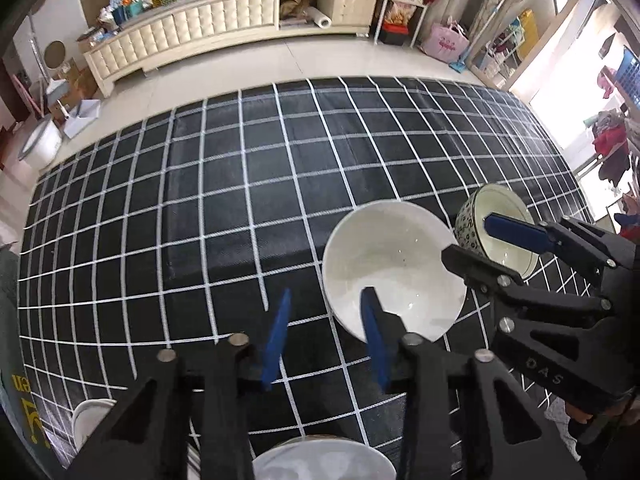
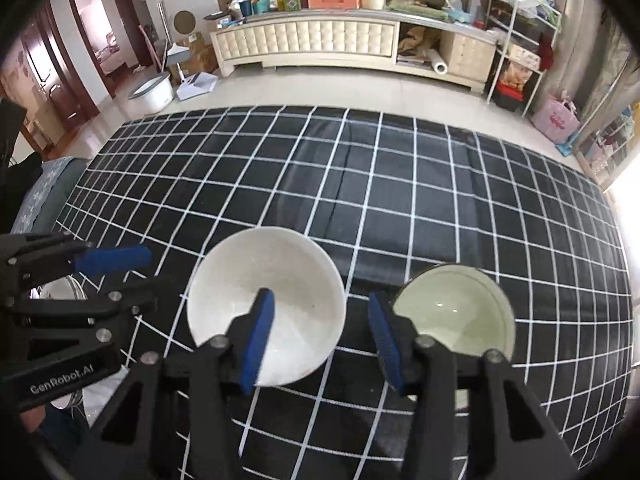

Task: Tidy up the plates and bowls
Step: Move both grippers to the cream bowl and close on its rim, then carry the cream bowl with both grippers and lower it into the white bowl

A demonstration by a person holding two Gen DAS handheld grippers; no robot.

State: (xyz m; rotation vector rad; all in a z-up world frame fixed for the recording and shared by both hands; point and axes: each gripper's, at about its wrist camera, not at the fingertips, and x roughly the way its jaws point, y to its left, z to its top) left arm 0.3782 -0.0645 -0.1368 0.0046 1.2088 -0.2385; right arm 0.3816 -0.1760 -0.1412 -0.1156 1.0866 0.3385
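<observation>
On cloth (image 2: 400, 200): 2 bowls (image 2: 266, 306) (image 2: 454, 312).

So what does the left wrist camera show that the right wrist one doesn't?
Only the left wrist view shows the small bowl's floral outside and a white dish at its bottom edge. Only the right wrist view shows a doorway at far left. Both show the white bowl, the small bowl, the checked cloth and both open hand-held grippers: left, right.
</observation>
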